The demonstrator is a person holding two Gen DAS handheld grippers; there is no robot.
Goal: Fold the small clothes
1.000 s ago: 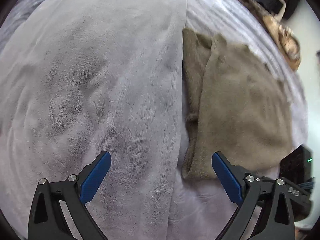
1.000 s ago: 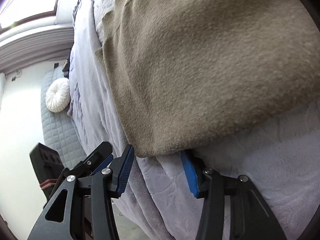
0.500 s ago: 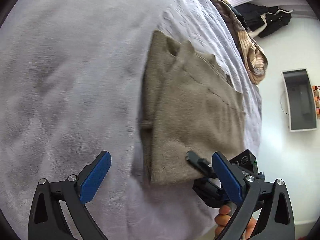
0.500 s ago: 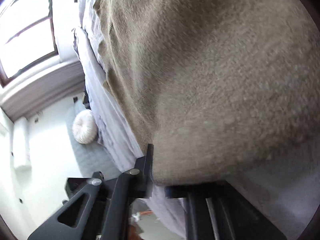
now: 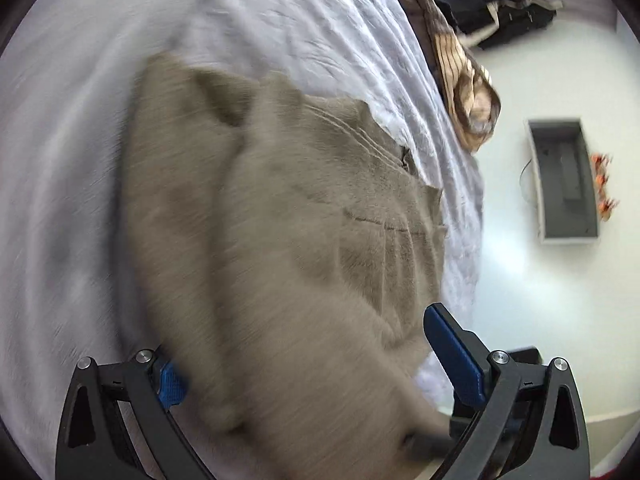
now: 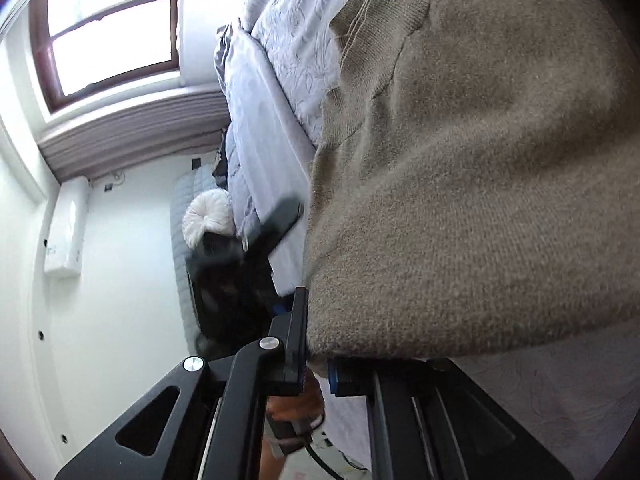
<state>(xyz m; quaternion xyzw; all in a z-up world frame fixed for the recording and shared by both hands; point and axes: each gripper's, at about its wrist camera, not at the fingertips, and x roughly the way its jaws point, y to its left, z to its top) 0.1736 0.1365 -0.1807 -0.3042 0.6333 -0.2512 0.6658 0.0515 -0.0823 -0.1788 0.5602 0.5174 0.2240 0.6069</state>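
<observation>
A taupe knit sweater (image 5: 288,240) lies partly folded on a pale lavender bedspread (image 5: 72,160). My left gripper (image 5: 308,360) is open, its blue-padded fingers on either side of the sweater's near edge; the view is motion-blurred. My right gripper (image 6: 316,364) is shut on the sweater's near edge (image 6: 460,220), which bulges up and fills most of the right wrist view. The right gripper shows dimly at the lower right of the left wrist view (image 5: 432,440), and the left gripper shows blurred in the right wrist view (image 6: 260,248).
A brown patterned cloth (image 5: 464,80) and dark clothes (image 5: 500,12) lie at the far bed edge. A grey wall unit (image 5: 564,180) hangs on the white wall. A round white cushion (image 6: 208,216) and a window (image 6: 112,28) are on the other side.
My right gripper has closed on the sweater's edge and lifted it. My left gripper has moved right and forward over the sweater, so its open fingers now straddle the near edge.
</observation>
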